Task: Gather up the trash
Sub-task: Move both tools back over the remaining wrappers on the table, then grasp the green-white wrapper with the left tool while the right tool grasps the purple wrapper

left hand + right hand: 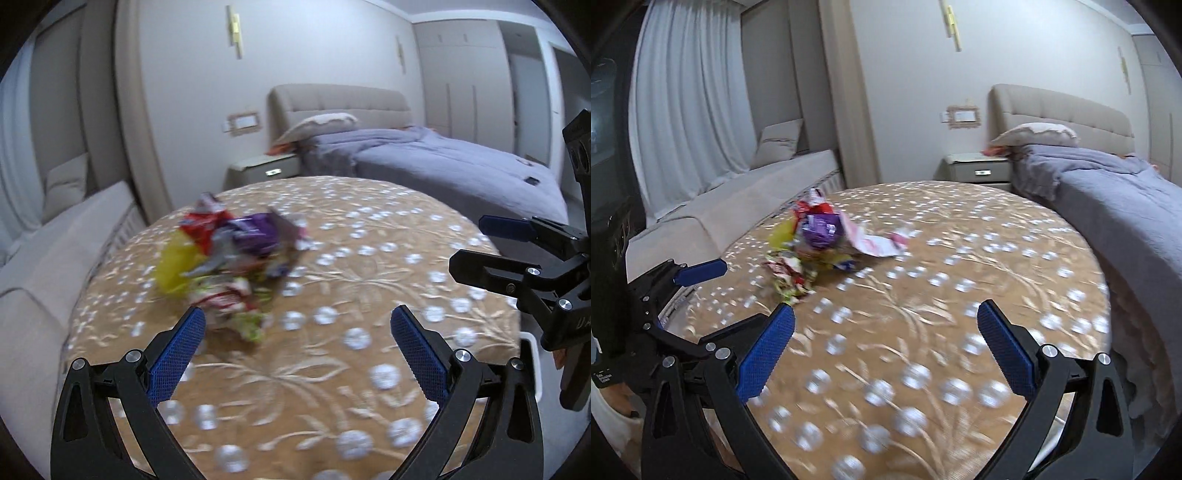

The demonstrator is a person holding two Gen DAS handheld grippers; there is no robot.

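Behind, a bed (pixel 461 162) stands past the round patterned tabletop (pixel 332 369). Both tools, left tool (pixel 297 325) and right tool (pixel 886 321), hover wide open above it, holding nothing. Crumpled wrappers (pixel 225 254) lie heaped on the tabletop's far left part.

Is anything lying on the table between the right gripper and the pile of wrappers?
No. In the right wrist view, only bare patterned tablecloth lies between the open right gripper and the wrapper pile. The left gripper sits off to the side.
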